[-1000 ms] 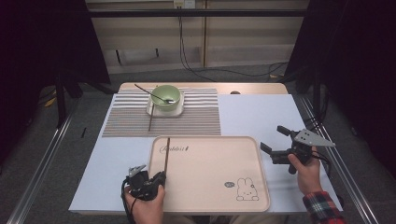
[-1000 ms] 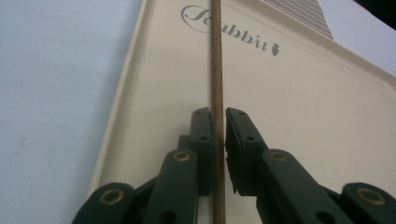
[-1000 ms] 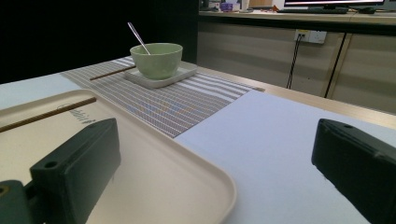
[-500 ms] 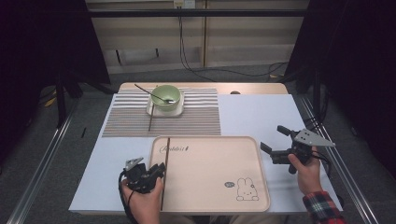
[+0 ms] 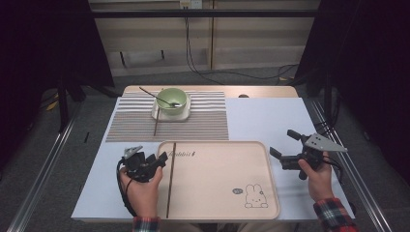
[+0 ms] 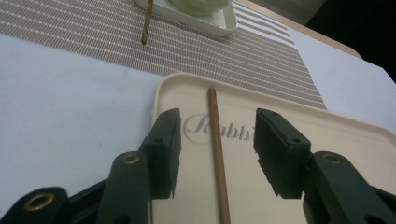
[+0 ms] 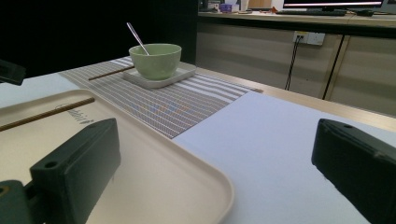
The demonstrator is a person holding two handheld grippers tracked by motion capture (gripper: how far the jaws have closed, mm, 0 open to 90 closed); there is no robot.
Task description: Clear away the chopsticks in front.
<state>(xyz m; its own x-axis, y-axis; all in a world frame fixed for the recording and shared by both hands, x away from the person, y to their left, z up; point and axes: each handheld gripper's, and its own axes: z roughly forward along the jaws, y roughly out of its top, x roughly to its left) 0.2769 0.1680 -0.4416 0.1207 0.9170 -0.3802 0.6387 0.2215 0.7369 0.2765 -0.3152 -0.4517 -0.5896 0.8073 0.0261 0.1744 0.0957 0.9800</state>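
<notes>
Chopstick [image 6: 217, 154] now lies flat on the tray [image 5: 227, 193] near its left edge; my left jaws [image 6: 217, 149] have just opened and let it go, right jaws [image 7: 215, 158] wide, empty.

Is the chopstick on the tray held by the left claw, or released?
Released. The chopstick lies flat on the tray between the left claw's jaws, which have just been opening; neither pad touches it.
</notes>
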